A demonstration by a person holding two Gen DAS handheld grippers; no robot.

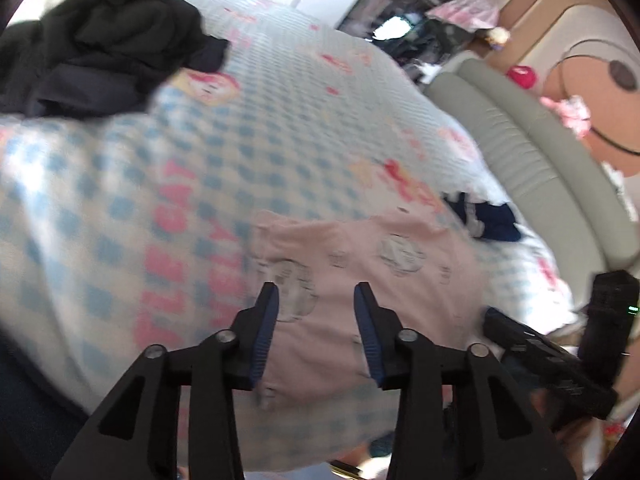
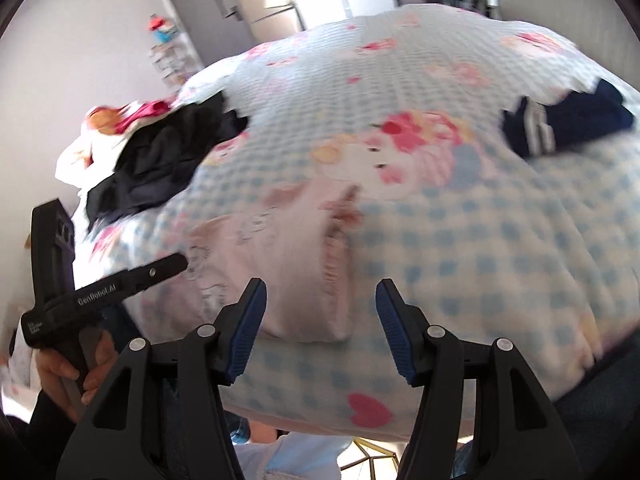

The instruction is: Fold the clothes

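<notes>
Both my grippers hang empty, jaws apart: the left gripper point(image 1: 316, 294) over the pale pink garment point(image 1: 360, 280) lying just ahead on the checked bedspread point(image 1: 280, 120), the right gripper point(image 2: 320, 290) at its near folded edge. I judge one fold is down; next I need to pinch an edge cleanly. Farther left sits the dark clothes pile point(image 1: 100, 44), farther right a navy piece point(image 2: 568, 124). Only the right view shows my left hand point(image 2: 68, 368).

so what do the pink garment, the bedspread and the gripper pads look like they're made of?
Pink garment: soft thin knit, likely cotton; matte, it creases and has a gathered elastic edge.
Bedspread: woven or waffle-textured fabric, probably cotton; printed blue check, matte, puckered.
Gripper pads: blue ribbed rubber or soft plastic, on black rigid plastic arms. Blur leaves all this tentative.
</notes>
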